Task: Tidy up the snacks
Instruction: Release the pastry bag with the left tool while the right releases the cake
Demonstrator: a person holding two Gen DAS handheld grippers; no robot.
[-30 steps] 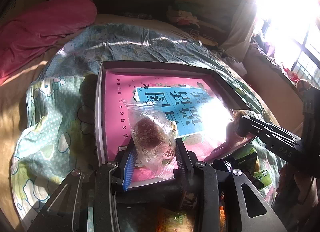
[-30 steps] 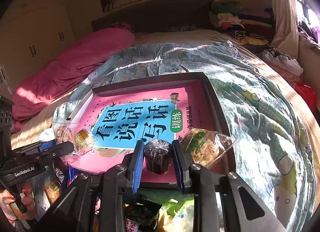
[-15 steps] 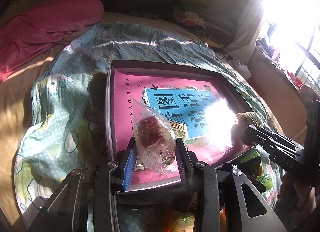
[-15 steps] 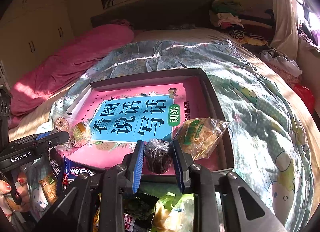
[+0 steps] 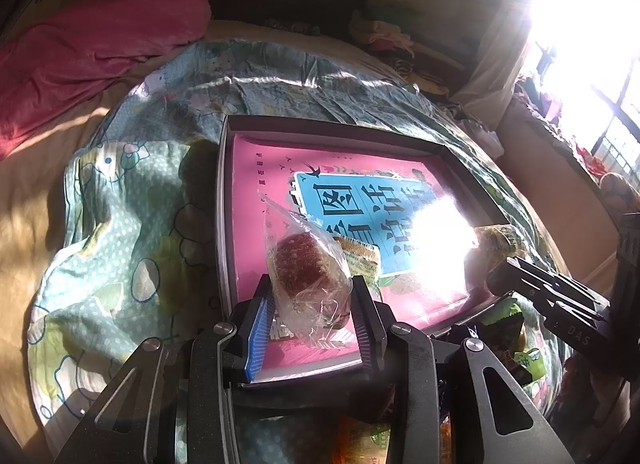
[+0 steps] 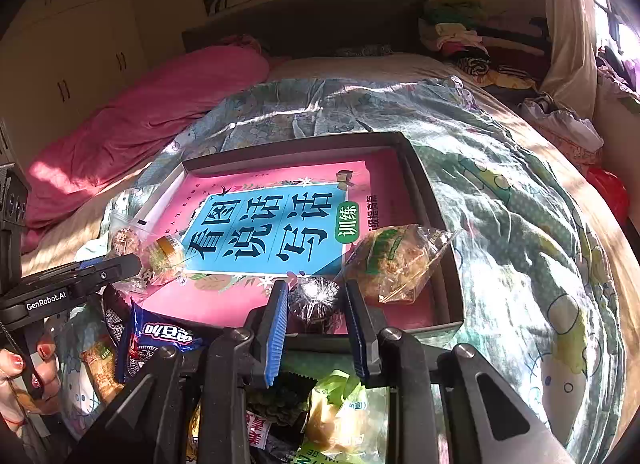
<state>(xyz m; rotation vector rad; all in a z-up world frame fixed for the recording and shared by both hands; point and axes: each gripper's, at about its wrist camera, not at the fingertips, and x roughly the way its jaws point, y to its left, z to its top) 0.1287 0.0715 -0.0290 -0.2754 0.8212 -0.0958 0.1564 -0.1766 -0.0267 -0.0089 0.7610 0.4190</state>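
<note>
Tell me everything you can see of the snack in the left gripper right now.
The red-brown round cake is sealed in a clear, crinkly plastic wrapper that sticks up past it to a pointed corner. The left gripper is shut on it, pads pressing both sides, holding it over the near left corner of the dark tray with its pink book. A yellow-green wrapped snack lies just behind it.

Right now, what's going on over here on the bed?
A person is sorting snacks into a shallow box on the bed, which is lined with a pink book. The left gripper holds a clear-wrapped reddish pastry, and the right gripper is shut on a small dark wrapped cake, both at the box's near edge. A bagged yellow pastry already lies inside; more packets wait outside.
</note>
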